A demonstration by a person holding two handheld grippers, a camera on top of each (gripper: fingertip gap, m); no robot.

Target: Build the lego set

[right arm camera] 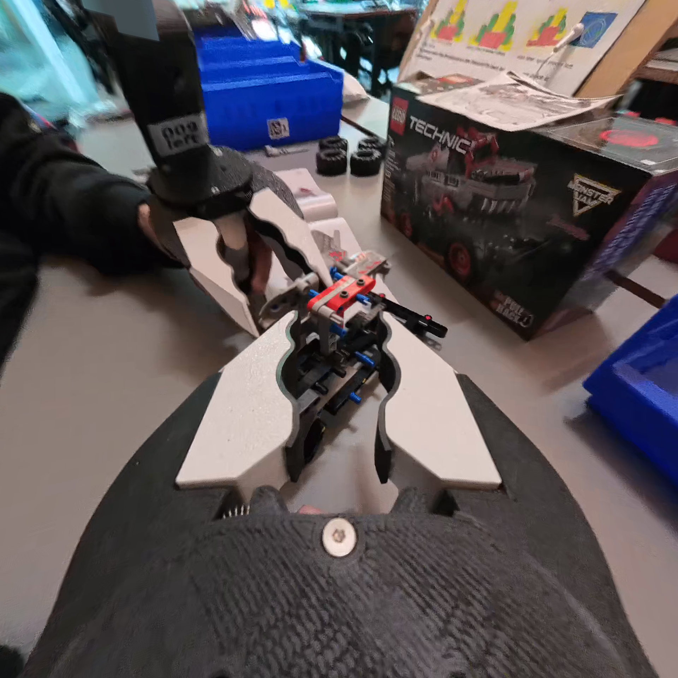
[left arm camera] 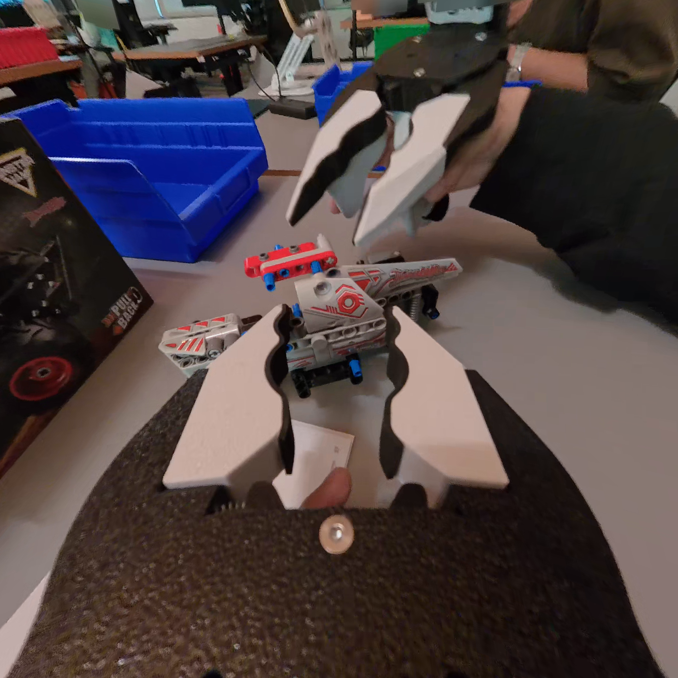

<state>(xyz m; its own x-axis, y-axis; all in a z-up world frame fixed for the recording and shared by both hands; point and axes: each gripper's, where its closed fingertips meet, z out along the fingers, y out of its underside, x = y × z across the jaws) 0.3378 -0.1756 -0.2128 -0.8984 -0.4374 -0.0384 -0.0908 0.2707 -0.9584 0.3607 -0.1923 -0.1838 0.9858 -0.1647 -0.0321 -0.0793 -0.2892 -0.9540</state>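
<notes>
A part-built Lego truck (left arm camera: 341,315) stands on the grey table (left arm camera: 513,367). It has grey panels with red stickers and a black chassis. A red beam with blue pins (left arm camera: 290,260) stands raised at its far side. My left gripper (left arm camera: 336,317) is open, one jaw close on each side of the grey body; I cannot tell if they touch it. My right gripper (left arm camera: 324,231) hovers open and empty just above the model. In the right wrist view, my right gripper (right arm camera: 338,319) looks down over the black chassis (right arm camera: 330,378) and red beam (right arm camera: 341,293); the left gripper (right arm camera: 271,290) is at the model's far end.
The set's dark box (right arm camera: 513,205) lies right of the model with a booklet (right arm camera: 513,99) on top; it also shows at the left (left arm camera: 55,293). Several black tyres (right arm camera: 348,156) sit behind. Blue bins (left arm camera: 154,176) (right arm camera: 642,396) stand around. A white sheet (left arm camera: 319,451) lies under my left gripper. The tips of one gripper are about 5 cm away from the tips of the other.
</notes>
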